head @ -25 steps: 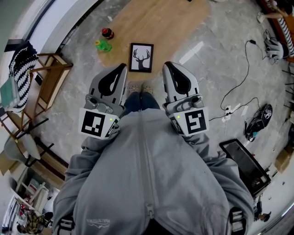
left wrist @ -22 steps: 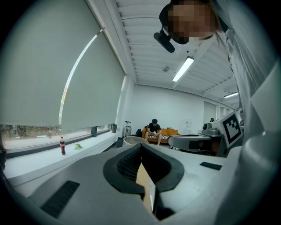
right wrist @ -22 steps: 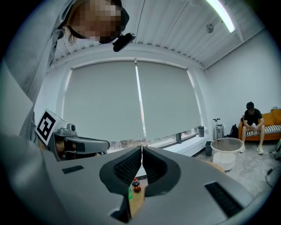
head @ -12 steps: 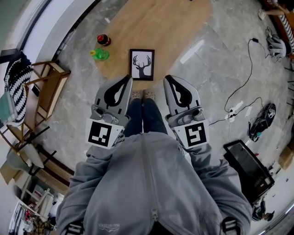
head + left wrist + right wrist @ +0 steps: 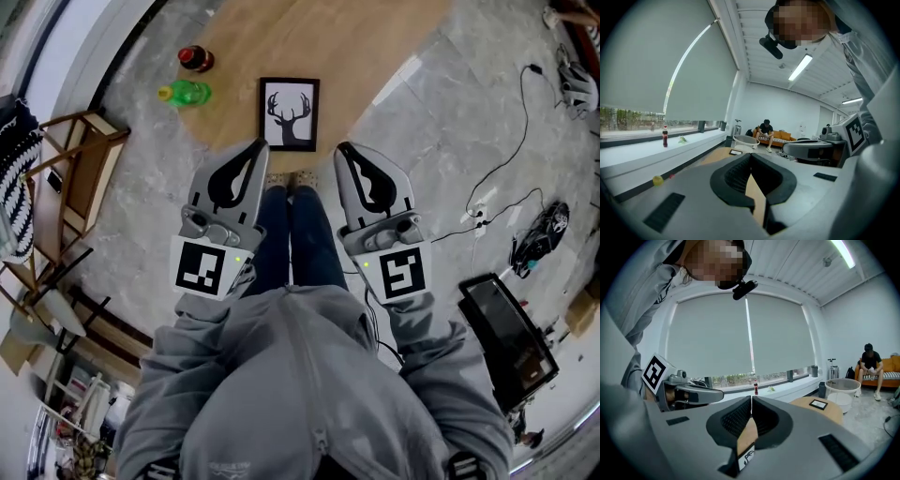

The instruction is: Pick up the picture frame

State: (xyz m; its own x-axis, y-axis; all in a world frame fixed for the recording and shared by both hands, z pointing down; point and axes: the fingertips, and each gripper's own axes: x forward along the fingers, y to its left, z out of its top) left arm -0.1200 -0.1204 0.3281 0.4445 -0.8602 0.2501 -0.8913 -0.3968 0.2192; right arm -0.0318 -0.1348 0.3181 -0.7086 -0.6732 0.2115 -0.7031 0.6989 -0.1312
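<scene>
Lowered left gripper (image 5: 259,147), right gripper (image 5: 343,150): fingers (image 5: 734,418) shut, empty; picture frame (image 5: 289,113) lies lengthwise away, seemingly flat.

Open wooden surface (image 5: 370,56) right of picture frame (image 5: 289,113); left, green bottle (image 5: 186,92) (apparently lying) and dark bottle (image 5: 195,58).
</scene>
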